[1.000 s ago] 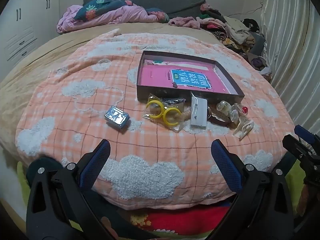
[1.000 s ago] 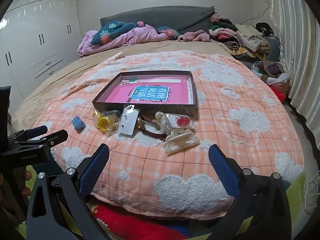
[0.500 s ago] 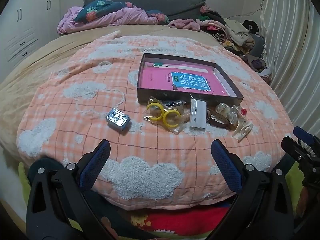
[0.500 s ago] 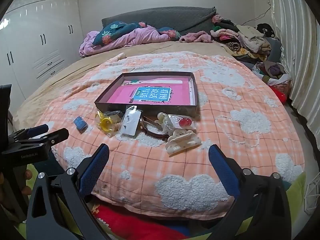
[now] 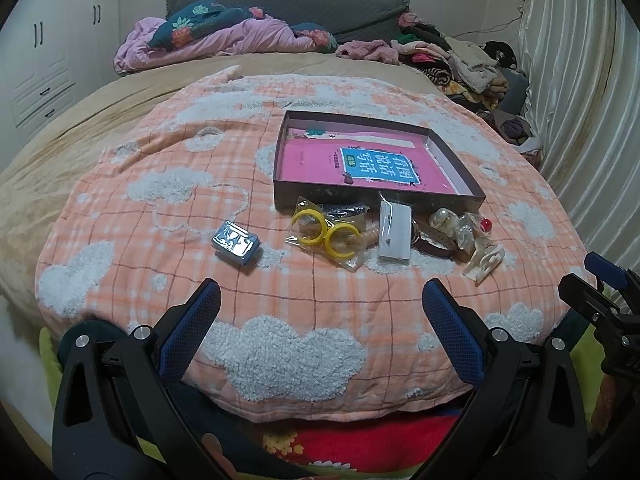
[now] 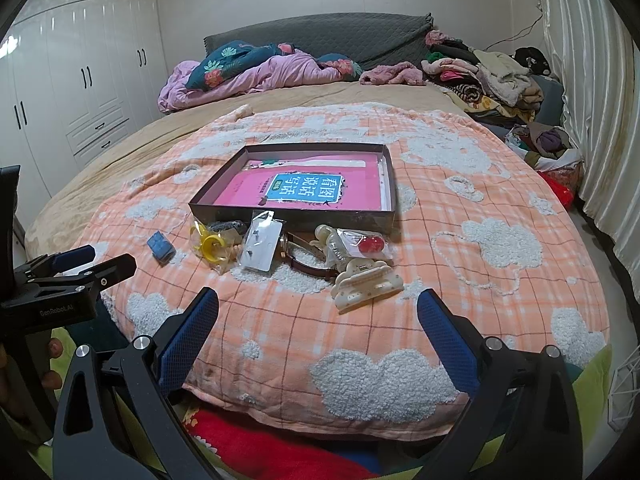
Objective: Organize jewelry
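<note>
Bedroom, orange blanket [image 5: 120, 216] before me.
Both my left gripper [image 5: 320, 300] and right gripper [image 6: 318, 302] spread apart; jewelry [image 6: 296, 252] beside tray [image 6: 292, 222].

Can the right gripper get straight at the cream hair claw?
Probably yes: the right gripper is open and the hair claw lies nearest it on the blanket, nothing between; only the watch strap touches its far side.

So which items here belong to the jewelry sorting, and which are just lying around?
Job:
box
yellow hoop earrings
white earring card
brown strap watch
cream hair claw
small blue packet

Lying about:
pink bedding
clothes pile
wardrobe
</note>
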Demonstrator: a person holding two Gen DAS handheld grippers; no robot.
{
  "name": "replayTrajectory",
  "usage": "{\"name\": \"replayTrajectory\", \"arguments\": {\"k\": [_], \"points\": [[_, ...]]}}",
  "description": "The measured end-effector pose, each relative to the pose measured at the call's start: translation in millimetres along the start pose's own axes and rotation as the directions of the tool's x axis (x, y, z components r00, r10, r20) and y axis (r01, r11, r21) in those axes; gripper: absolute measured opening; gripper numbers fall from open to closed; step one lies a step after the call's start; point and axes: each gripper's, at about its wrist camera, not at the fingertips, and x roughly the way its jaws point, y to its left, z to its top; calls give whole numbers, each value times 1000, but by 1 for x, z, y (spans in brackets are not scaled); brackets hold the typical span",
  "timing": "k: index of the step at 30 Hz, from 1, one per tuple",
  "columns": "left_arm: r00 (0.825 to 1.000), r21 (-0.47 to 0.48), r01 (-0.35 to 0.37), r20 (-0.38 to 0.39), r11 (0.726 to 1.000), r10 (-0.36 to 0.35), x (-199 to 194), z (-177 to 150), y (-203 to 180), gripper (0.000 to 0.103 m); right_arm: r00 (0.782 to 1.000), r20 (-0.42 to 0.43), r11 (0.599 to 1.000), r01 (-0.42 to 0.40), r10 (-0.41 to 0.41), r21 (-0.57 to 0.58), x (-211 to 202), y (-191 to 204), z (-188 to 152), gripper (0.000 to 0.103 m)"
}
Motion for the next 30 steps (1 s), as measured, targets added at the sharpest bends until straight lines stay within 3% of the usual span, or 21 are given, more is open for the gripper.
{"name": "replayTrajectory", "arguments": {"k": [30], "points": [[1000,-5,-2,1,1000,2,-1,6,2,95,1000,-1,1000,9,-9,-19,3,0,2,99]]}}
